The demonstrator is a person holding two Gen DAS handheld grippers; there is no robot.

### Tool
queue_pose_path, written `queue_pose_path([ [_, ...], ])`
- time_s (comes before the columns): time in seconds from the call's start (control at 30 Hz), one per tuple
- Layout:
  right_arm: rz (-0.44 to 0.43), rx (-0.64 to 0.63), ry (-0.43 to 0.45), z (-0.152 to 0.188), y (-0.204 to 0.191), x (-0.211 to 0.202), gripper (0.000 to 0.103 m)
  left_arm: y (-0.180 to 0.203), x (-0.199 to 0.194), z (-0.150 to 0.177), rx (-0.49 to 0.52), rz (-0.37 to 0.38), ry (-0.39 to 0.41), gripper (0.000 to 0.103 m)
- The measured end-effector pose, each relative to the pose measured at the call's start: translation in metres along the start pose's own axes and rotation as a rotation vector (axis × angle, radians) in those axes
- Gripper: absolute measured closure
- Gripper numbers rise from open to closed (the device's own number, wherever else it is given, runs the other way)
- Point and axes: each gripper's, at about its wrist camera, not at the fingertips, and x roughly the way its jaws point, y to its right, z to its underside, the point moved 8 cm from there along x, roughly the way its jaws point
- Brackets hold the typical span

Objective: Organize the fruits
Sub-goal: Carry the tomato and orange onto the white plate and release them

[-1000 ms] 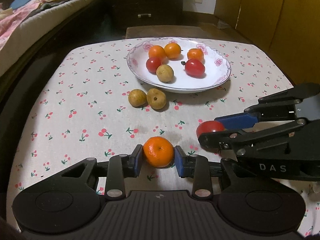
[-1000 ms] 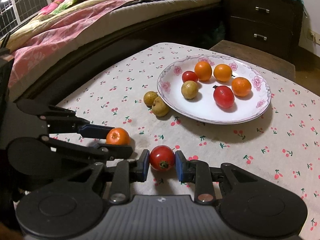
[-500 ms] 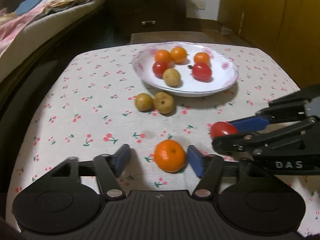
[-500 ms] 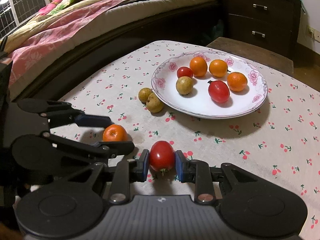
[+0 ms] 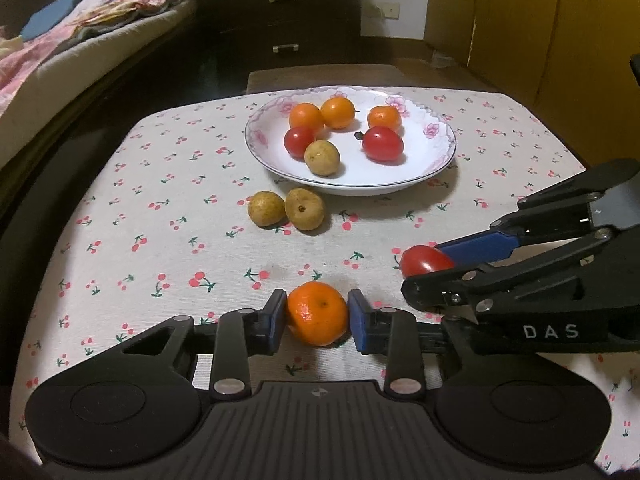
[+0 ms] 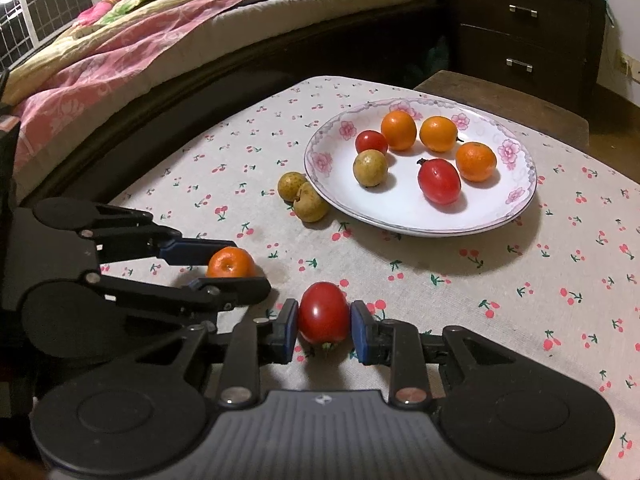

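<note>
A: While both claws sit low over the table [image 5: 160,184], what has the left claw [image 5: 317,315] got?

B: Its jaws have just been closing, and the blue pads now press on either side of a mandarin [image 5: 317,313] that rests on the cherry-print cloth, near the front edge.

A: And the right claw [image 6: 325,320]?

B: It is clamped on a red tomato [image 6: 323,317], stem end down, also at the cloth. The two claws are just beside each other.

A: Where is the other fruit?

B: A flower-rimmed plate [image 5: 436,160] further back holds three mandarins, two tomatoes and one yellow-brown fruit. Two more yellow-brown fruits [image 5: 286,209] lie touching each other on the cloth, just in front of the plate's rim.

A: Anything behind the table?

B: A bed [image 6: 140,52] with pink covers and a dark drawer chest [image 6: 520,36].
</note>
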Motion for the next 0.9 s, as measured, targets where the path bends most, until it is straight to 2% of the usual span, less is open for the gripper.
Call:
queue_pose_path([
  [0.43, -0.009, 0.031, 0.028, -0.007, 0.003, -0.009, 0.050, -0.002, -0.006, -0.012, -0.057, 0.025, -0.002, 0.063],
  [0.9, 0.008, 0.071, 0.131, -0.038, 0.016, -0.033, 0.050, -0.002, -0.012, -0.052, -0.093, 0.044, 0.070, 0.064],
])
